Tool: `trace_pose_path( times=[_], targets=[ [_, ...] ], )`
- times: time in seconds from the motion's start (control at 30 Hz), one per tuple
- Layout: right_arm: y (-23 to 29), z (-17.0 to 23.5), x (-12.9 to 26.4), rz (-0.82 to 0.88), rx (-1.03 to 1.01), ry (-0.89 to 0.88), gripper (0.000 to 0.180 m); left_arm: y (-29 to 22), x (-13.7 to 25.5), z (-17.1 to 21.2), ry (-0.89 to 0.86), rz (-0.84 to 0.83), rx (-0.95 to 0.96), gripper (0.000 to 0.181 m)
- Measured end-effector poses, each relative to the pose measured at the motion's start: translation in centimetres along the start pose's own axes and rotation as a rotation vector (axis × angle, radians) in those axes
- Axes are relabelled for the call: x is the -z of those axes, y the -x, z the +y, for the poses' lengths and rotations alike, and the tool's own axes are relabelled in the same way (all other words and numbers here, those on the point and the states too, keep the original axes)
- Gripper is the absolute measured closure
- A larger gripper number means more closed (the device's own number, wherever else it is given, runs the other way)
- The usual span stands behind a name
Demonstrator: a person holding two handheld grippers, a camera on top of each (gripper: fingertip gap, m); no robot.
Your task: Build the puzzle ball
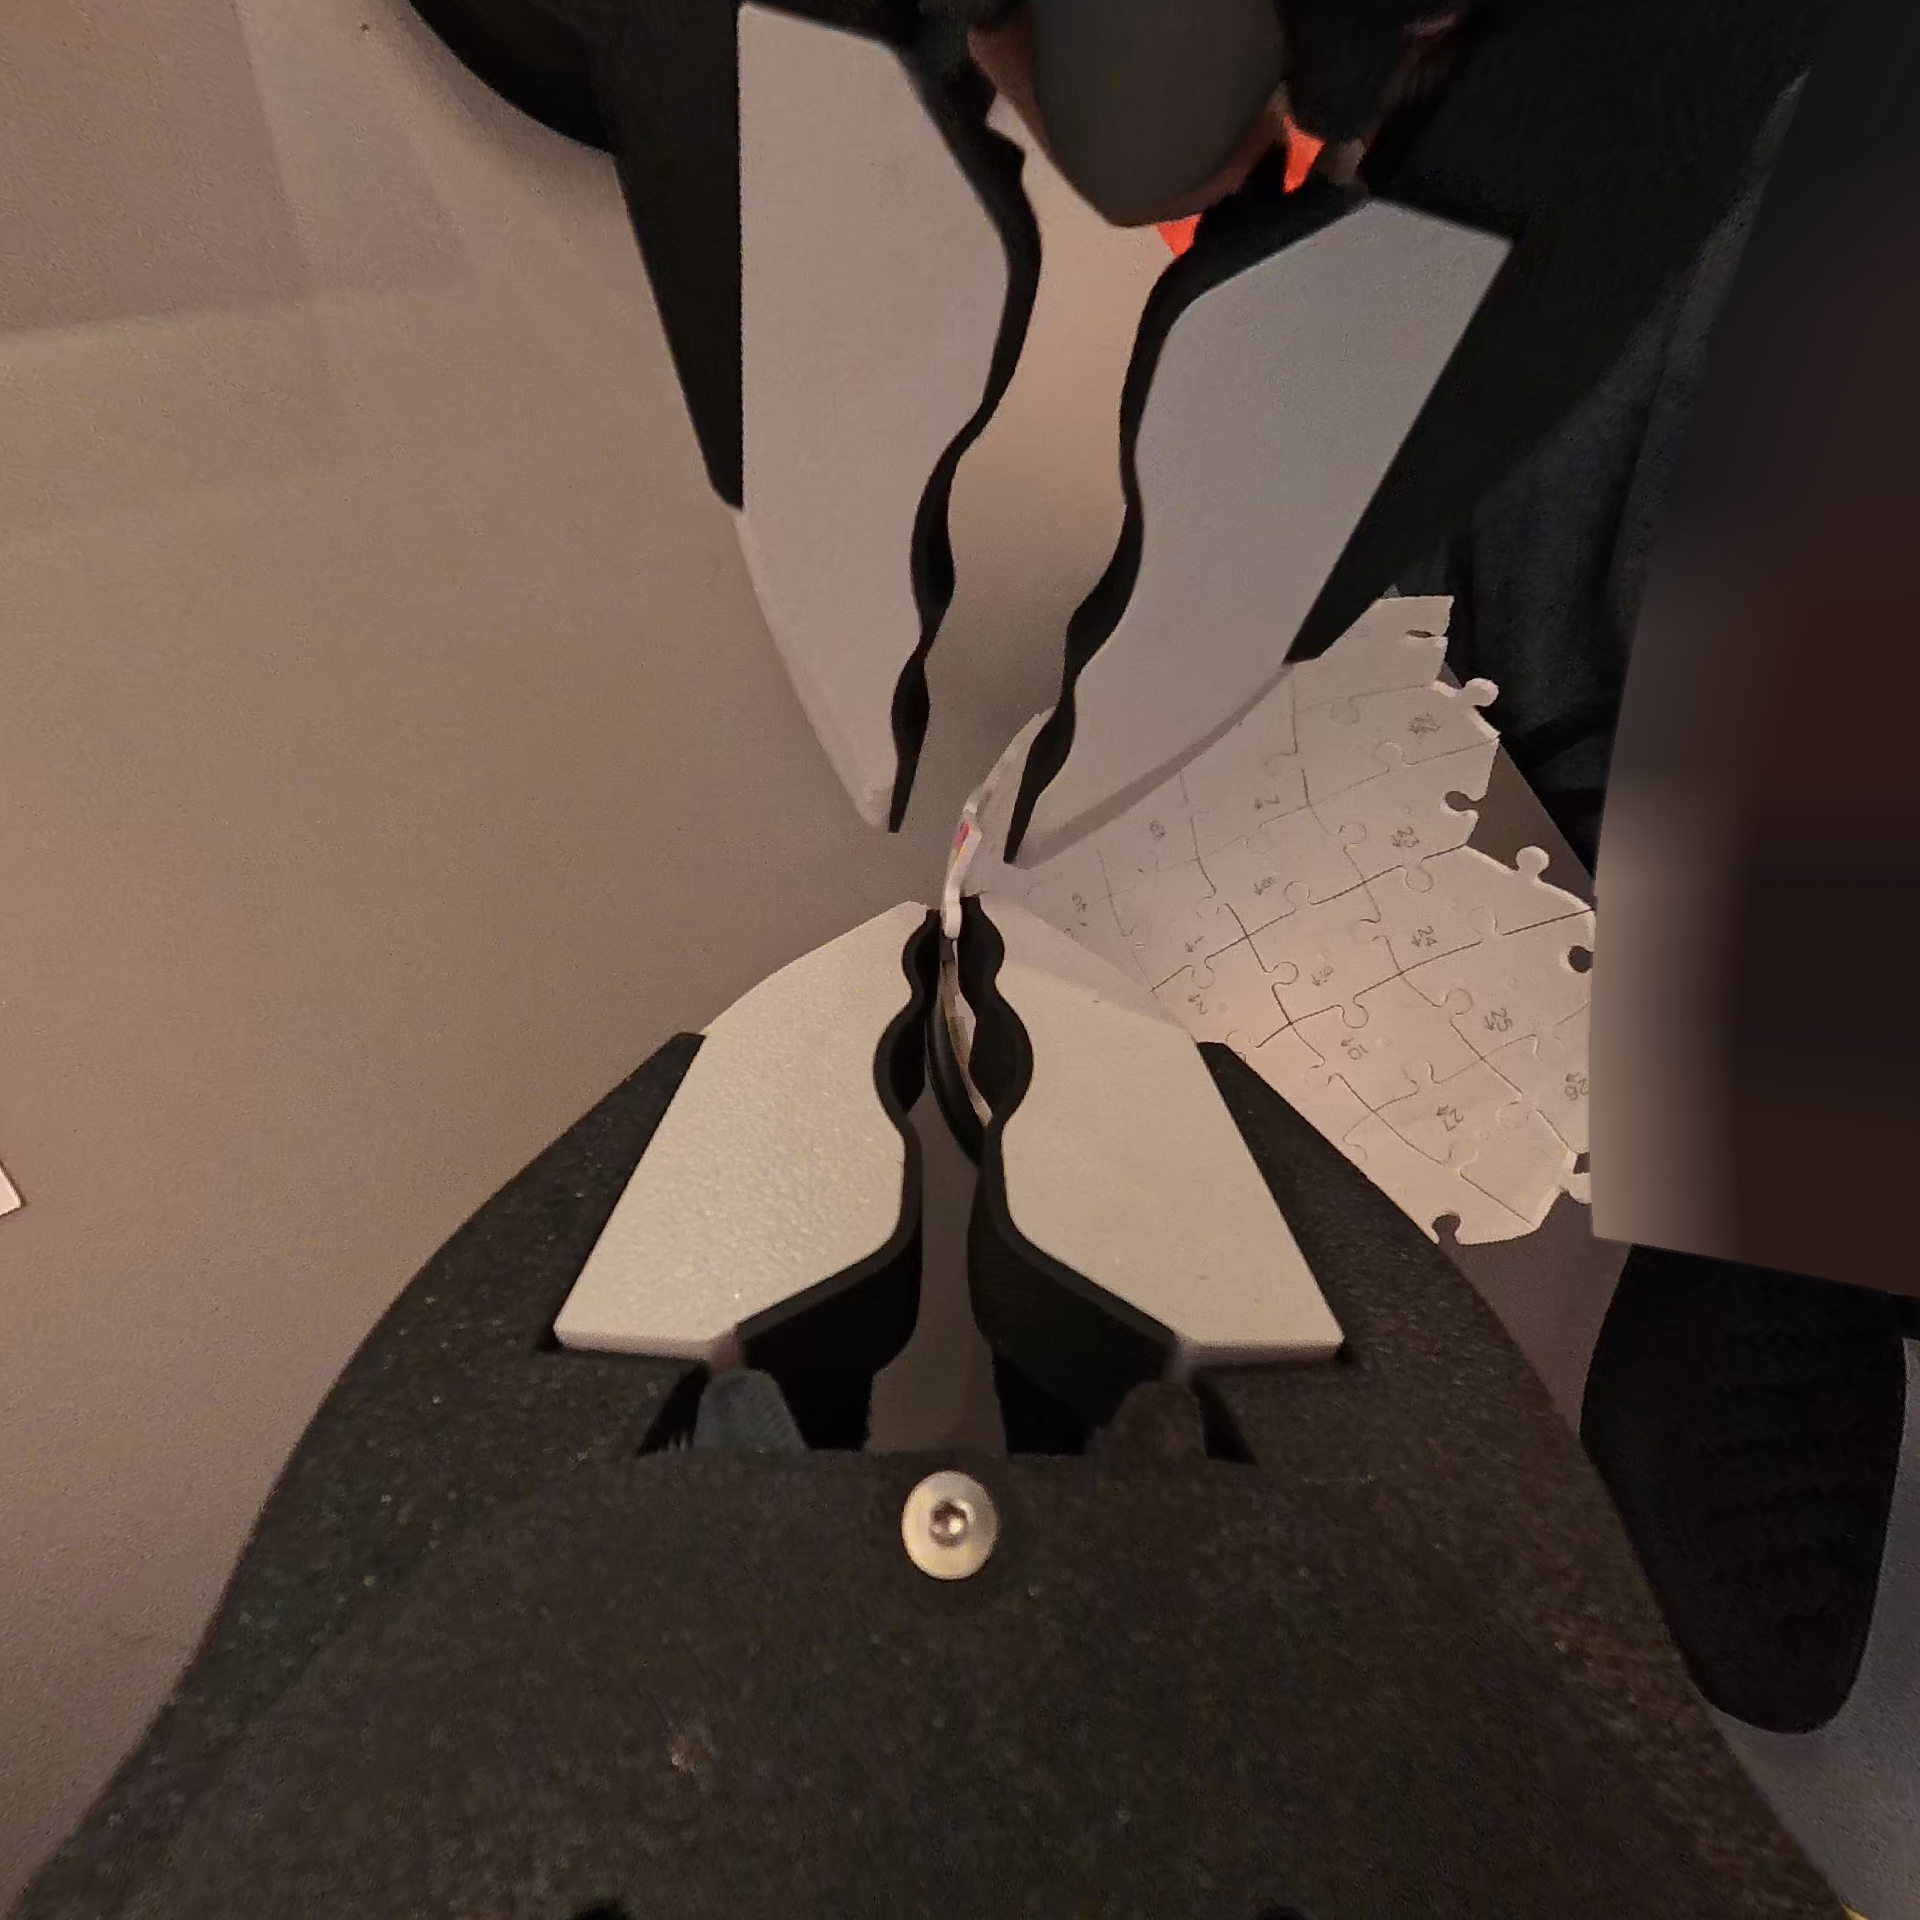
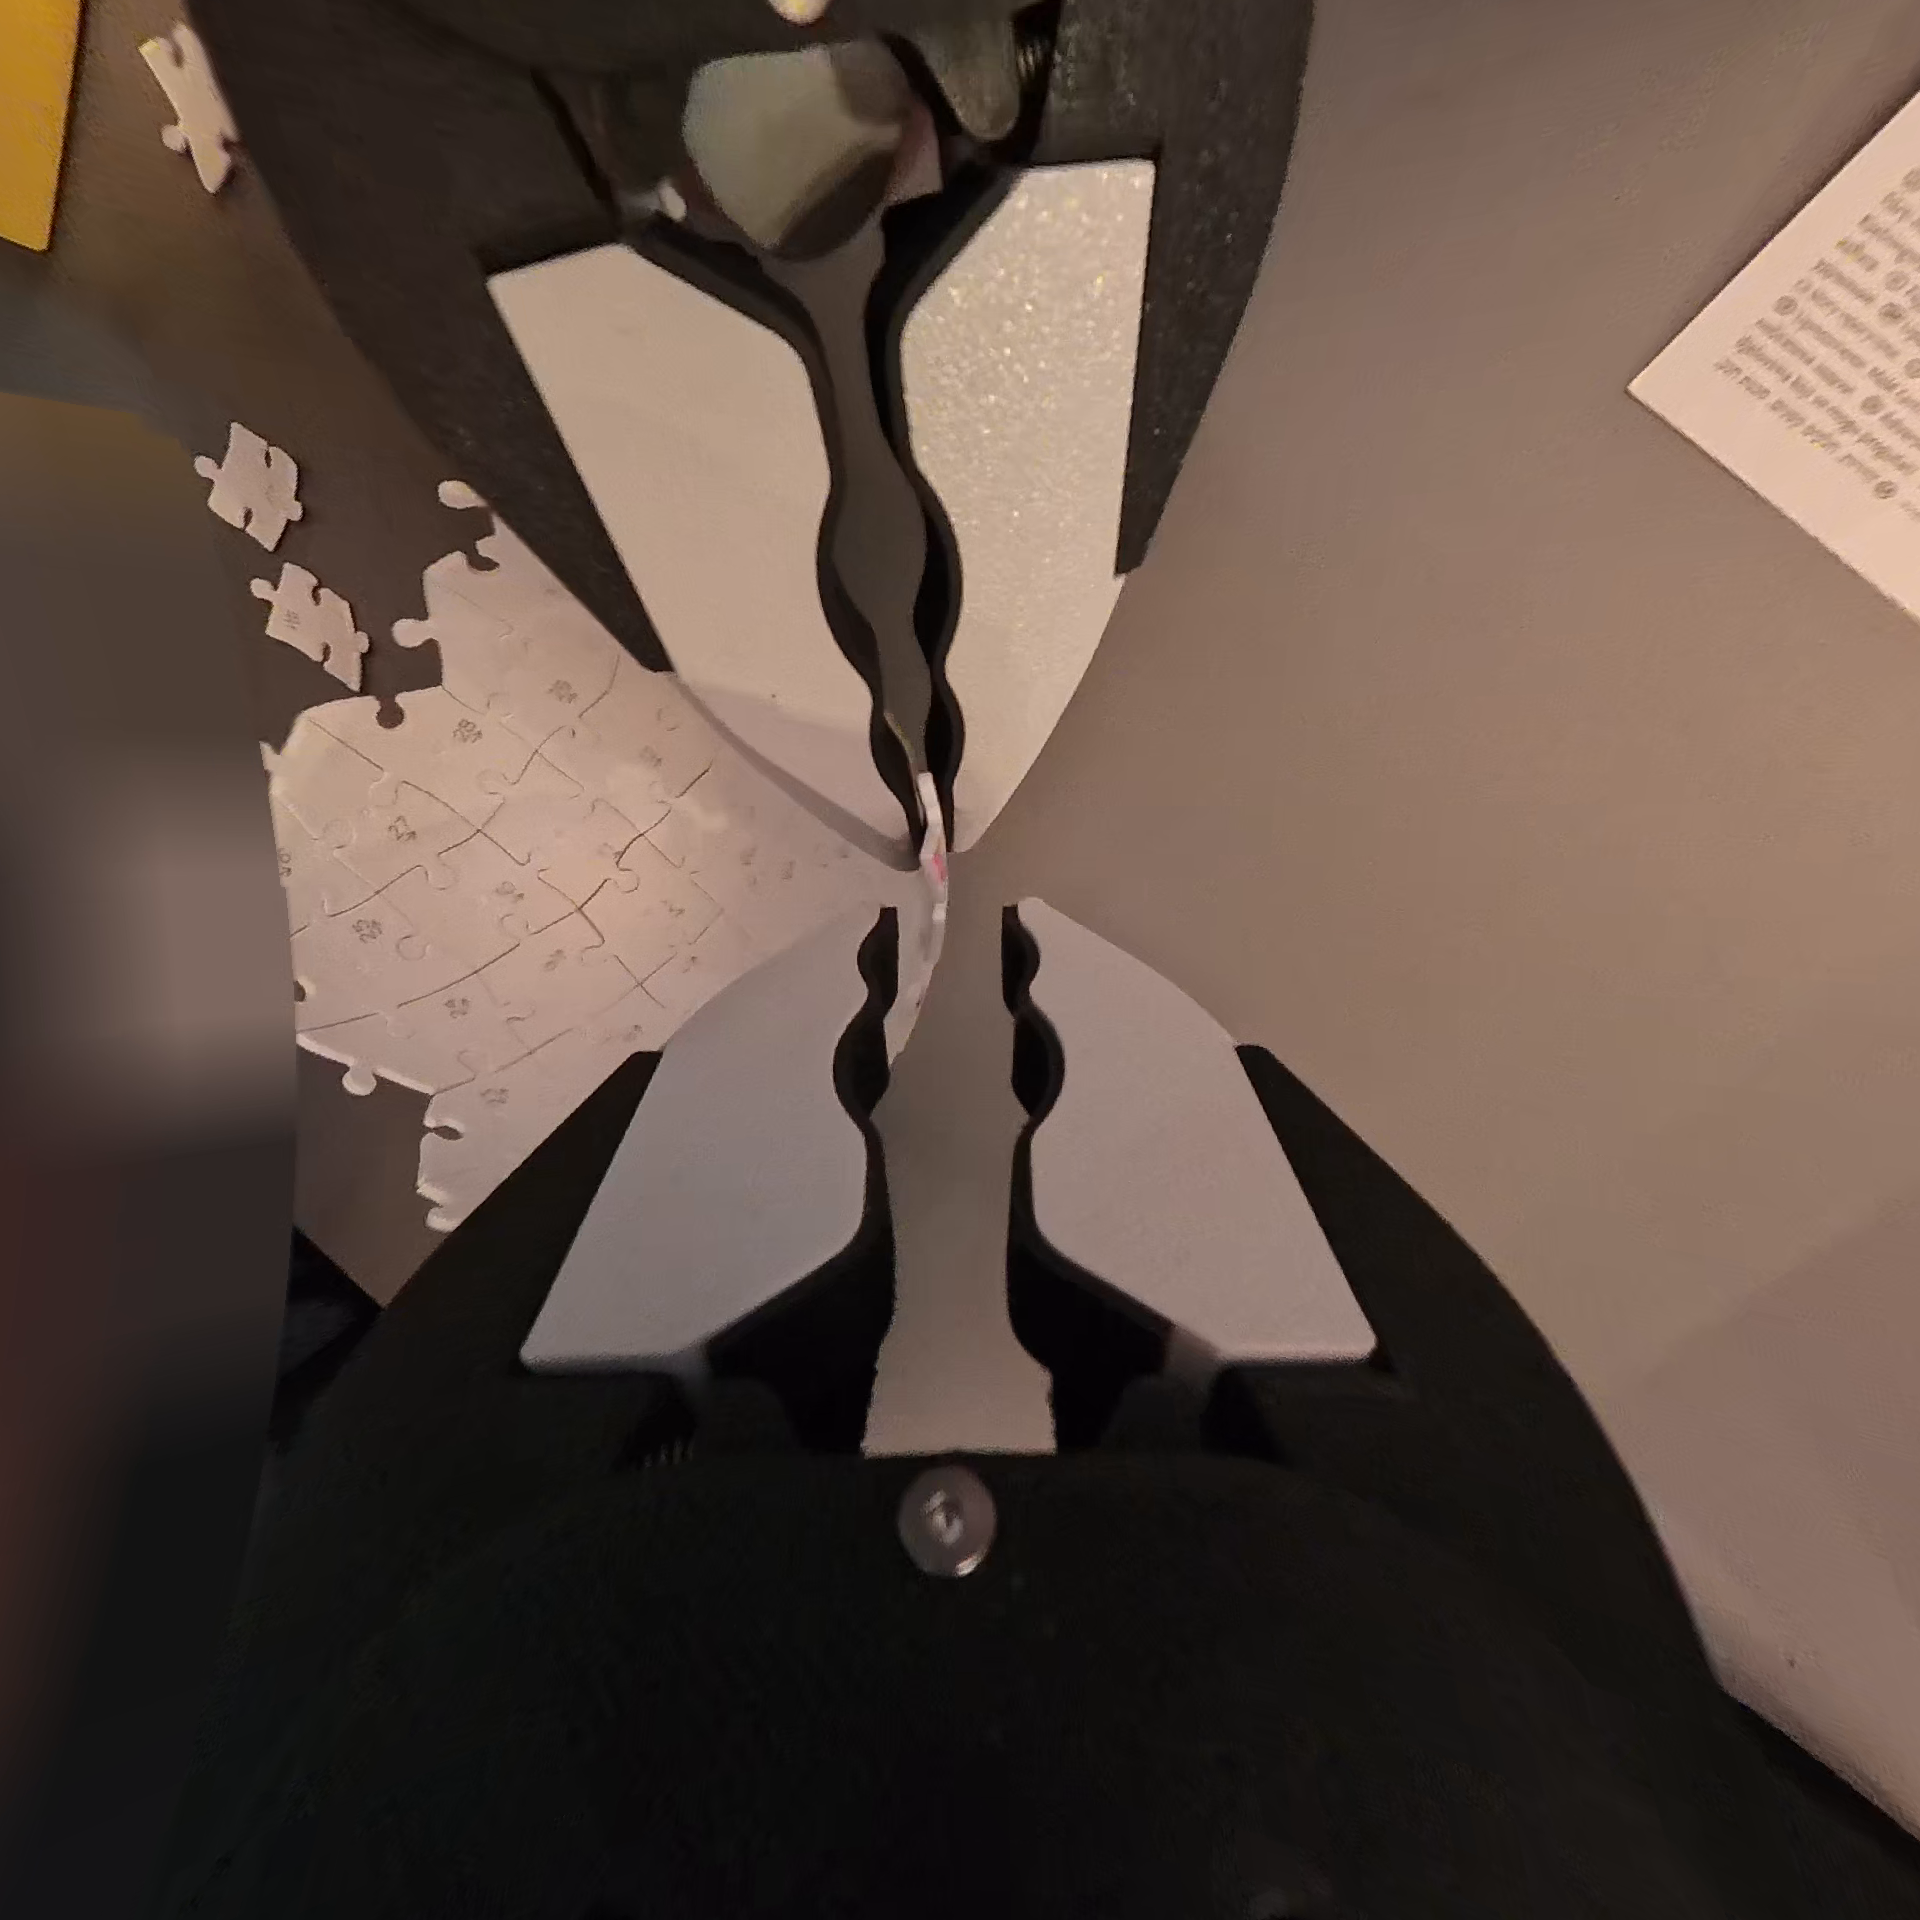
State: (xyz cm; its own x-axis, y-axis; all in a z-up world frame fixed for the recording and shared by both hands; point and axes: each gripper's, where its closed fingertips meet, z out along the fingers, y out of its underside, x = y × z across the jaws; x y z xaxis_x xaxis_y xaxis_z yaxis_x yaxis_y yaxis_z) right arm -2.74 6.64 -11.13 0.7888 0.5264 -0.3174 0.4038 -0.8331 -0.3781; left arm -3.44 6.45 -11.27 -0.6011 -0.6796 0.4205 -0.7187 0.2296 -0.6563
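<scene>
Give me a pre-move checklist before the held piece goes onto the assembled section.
1. Left gripper shut on the puzzle piece: ok.
2. Right gripper clear of the piece: ok, jaws open.
3. Assembled section in view, face-down: ok.
4. Which edge slot fits the piece: cannot tell.
5. Loose pieces apart from the section: ok.
6. Printed sheet away from the work: ok.

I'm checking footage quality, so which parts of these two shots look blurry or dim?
Left wrist view: sharp on the assembled puzzle section, lit warmly; the top is dark. Right wrist view: softer overall, loose pieces blurred, lower gripper body in deep shadow.
</scene>
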Motion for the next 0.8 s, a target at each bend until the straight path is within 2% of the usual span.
trace_pose_path(
  times=[0.1, 0.23, 0.8],
  targets=[
    [0.14, -0.11, -0.33, -0.040, -0.027, -0.002, 0.160, 0.02, 0.01, -0.01, 0.001, -0.003, -0.001, 0.178],
    [0.25, -0.16, -0.53, -0.050, 0.001, 0.016, 0.175, 0.13, 0.01, -0.02, -0.001, -0.006, 0.000, 0.178],
    [-0.03, -0.20, -0.56, 0.017, 0.013, 0.011, 0.176, 0.30, -0.05, -0.01, -0.001, -0.024, -0.020, 0.178]
  ],
)
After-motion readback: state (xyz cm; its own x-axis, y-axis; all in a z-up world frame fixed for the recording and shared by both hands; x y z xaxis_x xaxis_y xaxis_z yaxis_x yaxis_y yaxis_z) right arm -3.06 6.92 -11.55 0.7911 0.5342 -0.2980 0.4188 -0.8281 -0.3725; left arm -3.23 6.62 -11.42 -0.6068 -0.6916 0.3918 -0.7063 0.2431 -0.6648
